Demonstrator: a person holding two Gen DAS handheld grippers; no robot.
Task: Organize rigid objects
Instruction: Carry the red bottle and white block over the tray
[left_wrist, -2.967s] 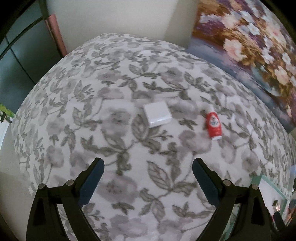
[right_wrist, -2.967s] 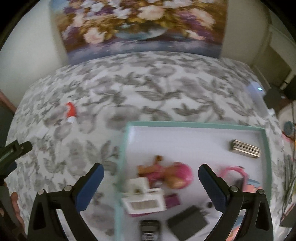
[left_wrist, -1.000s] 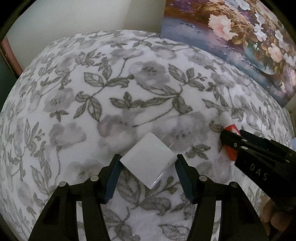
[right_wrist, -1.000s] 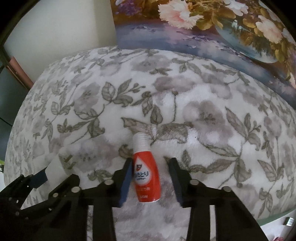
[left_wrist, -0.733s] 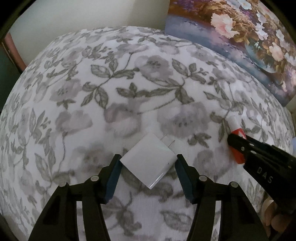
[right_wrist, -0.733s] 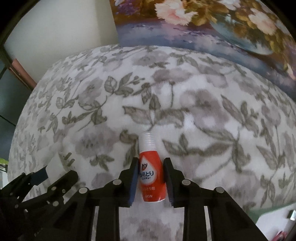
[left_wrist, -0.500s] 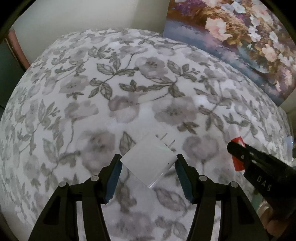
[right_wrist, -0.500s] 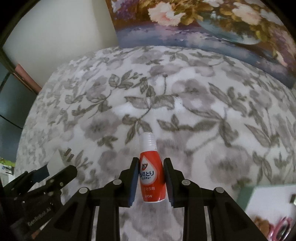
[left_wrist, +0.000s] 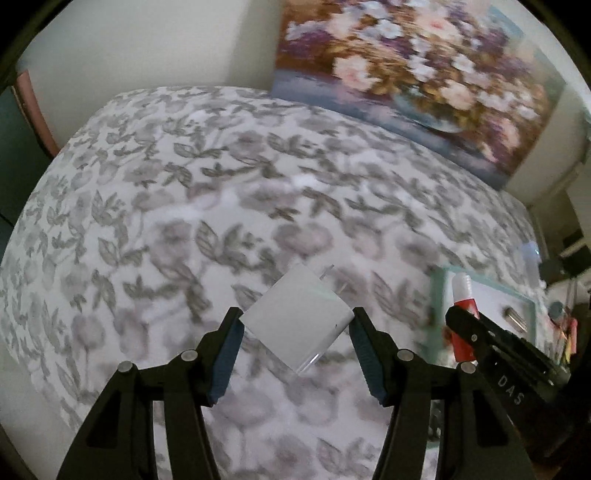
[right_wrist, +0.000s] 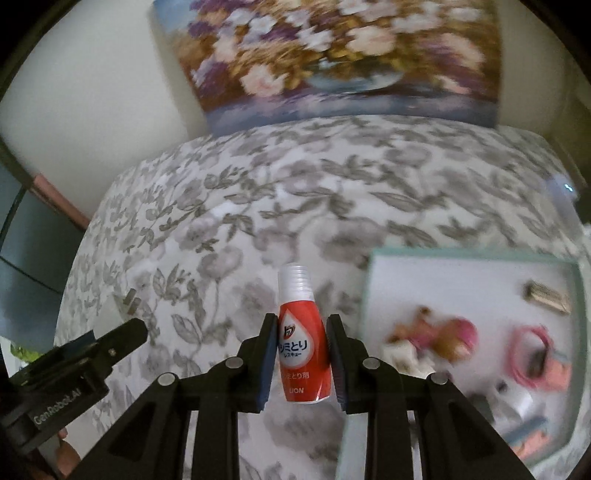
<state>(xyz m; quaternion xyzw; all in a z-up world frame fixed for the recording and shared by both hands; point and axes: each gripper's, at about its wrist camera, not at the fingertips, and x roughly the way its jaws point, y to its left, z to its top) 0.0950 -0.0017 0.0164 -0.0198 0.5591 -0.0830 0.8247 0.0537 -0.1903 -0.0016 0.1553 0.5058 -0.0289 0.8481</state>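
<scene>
- Clamping the white charger (left_wrist: 297, 319) at lower centre, the left gripper (left_wrist: 295, 332) needs steady pressure.
- Squeezing the red bottle (right_wrist: 303, 354), the right gripper (right_wrist: 301, 354) should lower it gently into the teal tray (right_wrist: 469, 254), right of frame, avoiding the doll (right_wrist: 436, 334).

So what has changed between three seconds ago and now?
Both grippers closed and lifted: the left gripper took the white charger and the right gripper the red bottle, both earlier lying on the blanket. Both now travel toward the tray. The toys in the tray stayed.
</scene>
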